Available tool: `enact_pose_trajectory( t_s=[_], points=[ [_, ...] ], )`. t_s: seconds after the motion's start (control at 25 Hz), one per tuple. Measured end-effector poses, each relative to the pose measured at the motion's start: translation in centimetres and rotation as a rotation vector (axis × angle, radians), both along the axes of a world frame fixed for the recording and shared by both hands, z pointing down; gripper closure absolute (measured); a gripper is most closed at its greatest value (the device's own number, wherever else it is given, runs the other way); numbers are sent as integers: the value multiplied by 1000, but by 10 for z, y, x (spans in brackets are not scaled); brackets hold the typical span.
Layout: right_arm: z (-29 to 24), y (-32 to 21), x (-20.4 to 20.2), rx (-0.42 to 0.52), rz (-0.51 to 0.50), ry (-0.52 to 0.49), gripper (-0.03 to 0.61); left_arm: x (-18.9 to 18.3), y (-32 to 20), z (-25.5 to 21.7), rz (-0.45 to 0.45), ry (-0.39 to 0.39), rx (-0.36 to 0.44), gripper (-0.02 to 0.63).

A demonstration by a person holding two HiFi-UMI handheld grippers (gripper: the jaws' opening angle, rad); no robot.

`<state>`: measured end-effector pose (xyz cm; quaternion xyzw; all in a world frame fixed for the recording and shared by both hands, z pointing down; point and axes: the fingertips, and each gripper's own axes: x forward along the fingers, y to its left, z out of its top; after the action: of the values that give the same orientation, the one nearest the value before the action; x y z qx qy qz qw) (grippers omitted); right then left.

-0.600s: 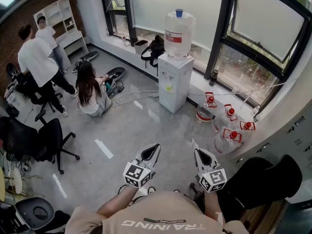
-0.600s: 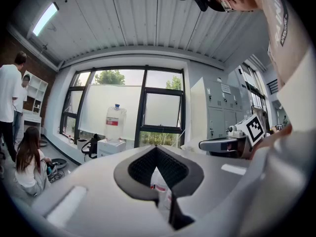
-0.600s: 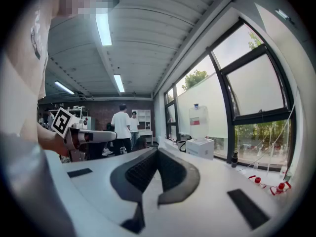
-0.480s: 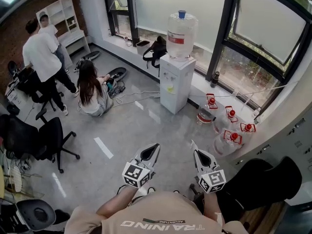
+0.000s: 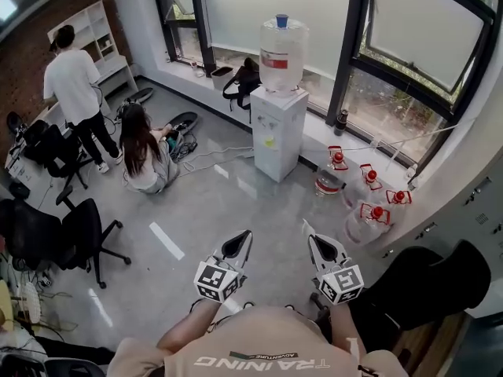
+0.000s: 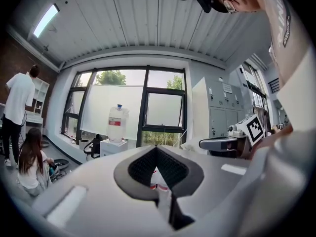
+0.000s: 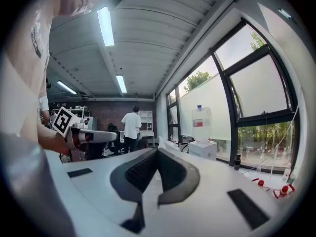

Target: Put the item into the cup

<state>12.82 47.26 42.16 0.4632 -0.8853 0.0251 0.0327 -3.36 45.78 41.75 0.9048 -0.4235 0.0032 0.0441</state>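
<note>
Two closed, empty grippers are hovering over an office floor (image 5: 236, 203).
Left gripper (image 5: 244, 236) and right gripper (image 5: 309, 232) are pinching nothing; only their views are showing the ceiling (image 6: 148, 19); one standing person (image 5: 75, 81), two earlier.

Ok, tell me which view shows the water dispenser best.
The head view: the water dispenser stands whole by the window, bottle on top, nothing in front. Both gripper views show it small and far off: left of the jaws in the left gripper view, right of them in the right gripper view.
</note>
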Motion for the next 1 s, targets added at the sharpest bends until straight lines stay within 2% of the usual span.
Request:
enact_pose_trajectory(
  t_s=[0.16, 0.64, 1.0],
  points=[
    [0, -8, -4, 2, 7, -2, 568, 0, -7, 4, 19, -3, -8, 606],
    [11, -37, -42, -10, 43, 4, 568, -37, -43, 21, 48, -30, -38, 606],
    [28, -88, -45, -55, 42, -14, 568, -47, -98, 34, -4, -5, -62, 606]
  ],
)
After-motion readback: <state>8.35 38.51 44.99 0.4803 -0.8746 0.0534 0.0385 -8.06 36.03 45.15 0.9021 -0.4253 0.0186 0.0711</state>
